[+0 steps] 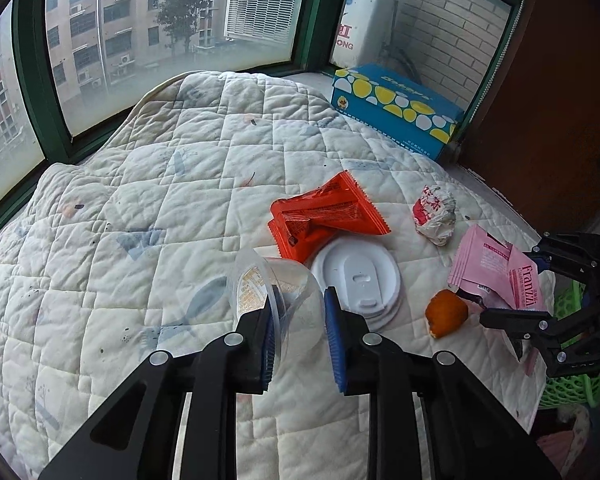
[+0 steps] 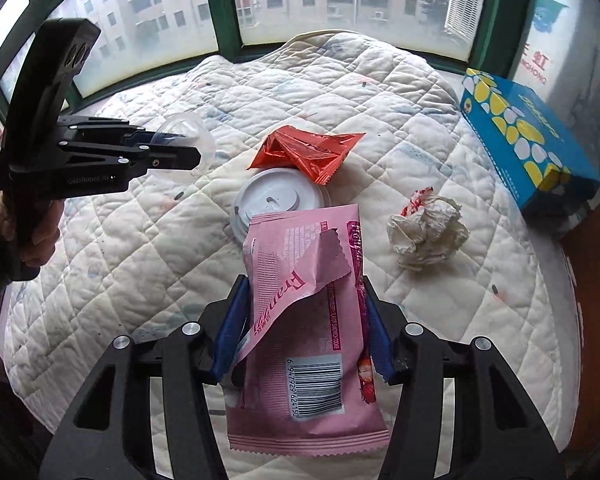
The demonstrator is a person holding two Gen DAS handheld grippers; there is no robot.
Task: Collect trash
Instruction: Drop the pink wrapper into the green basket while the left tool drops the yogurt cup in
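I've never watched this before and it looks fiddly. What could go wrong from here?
The left gripper pinches only the thin rim of the clear plastic cup, so it might slip or crack. The pink wrapper in the right gripper is floppy and may slide out. The orange food scrap beside it could get knocked off the quilt.

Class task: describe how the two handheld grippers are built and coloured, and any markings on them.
Both the left gripper and right gripper are black linkage frames with silver rivets and blue ridged pads lining the jaws. Seen from the right wrist view, the left one has a black handle and white "GenRobot.AI" lettering.
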